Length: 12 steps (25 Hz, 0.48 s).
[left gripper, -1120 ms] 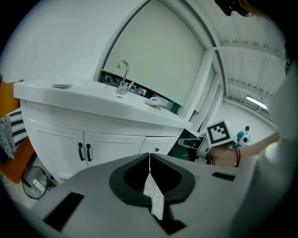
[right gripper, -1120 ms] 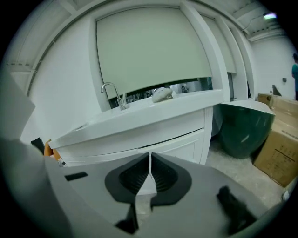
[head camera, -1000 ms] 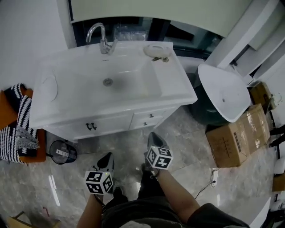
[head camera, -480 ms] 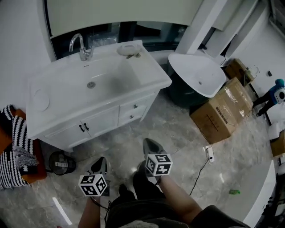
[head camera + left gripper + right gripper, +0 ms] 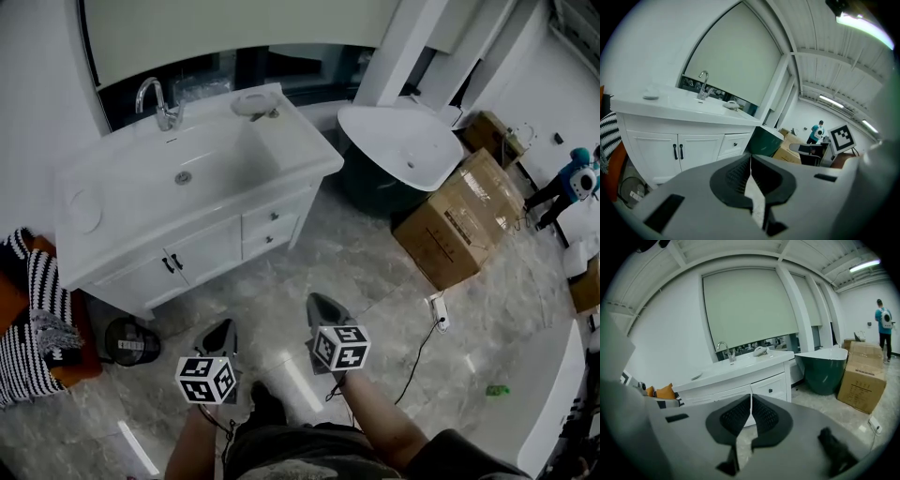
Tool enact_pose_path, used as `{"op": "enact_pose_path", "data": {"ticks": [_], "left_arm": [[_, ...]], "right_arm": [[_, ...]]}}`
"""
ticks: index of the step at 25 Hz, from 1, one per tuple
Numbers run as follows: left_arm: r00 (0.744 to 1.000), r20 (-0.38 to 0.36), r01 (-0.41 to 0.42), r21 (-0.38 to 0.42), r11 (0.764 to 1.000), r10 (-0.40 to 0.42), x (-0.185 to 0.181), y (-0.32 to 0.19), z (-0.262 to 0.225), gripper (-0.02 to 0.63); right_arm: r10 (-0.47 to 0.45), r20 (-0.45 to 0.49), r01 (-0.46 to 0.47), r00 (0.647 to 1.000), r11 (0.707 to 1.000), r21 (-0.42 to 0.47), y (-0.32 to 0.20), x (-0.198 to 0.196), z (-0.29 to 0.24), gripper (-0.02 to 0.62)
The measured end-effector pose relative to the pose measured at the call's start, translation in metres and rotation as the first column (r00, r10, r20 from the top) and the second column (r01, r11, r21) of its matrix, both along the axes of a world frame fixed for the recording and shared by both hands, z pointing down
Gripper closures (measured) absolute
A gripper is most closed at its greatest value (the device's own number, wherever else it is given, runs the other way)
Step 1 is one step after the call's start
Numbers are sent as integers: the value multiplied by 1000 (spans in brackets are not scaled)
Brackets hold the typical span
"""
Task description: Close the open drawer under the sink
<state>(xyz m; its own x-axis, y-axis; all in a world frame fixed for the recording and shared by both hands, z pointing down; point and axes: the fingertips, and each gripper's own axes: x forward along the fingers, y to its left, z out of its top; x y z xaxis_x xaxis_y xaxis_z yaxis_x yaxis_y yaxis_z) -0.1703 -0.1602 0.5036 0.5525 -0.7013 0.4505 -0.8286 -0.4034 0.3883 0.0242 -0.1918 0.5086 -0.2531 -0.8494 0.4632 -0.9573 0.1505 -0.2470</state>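
The sink cabinet (image 5: 141, 281) now stands further off and more to the left than a second ago; the person has backed away and turned toward the tub (image 5: 398, 141) and cardboard box (image 5: 455, 234). Both drawers (image 5: 272, 228), at the cabinet's right end under the sink (image 5: 202, 164), sit flush with the front; none shows open, so the closing appears done. Left gripper (image 5: 225, 326) and right gripper (image 5: 319, 300) are held low, well apart from the cabinet, jaws pressed together and holding nothing.
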Motion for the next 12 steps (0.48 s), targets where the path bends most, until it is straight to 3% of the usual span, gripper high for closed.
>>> {"op": "enact_pose_path", "data": {"ticks": [12], "left_arm": [[998, 24, 55, 81, 995, -57, 32, 87, -39, 591]], "right_arm": [[-108, 30, 107, 994, 993, 44, 82, 12, -25, 568]]}}
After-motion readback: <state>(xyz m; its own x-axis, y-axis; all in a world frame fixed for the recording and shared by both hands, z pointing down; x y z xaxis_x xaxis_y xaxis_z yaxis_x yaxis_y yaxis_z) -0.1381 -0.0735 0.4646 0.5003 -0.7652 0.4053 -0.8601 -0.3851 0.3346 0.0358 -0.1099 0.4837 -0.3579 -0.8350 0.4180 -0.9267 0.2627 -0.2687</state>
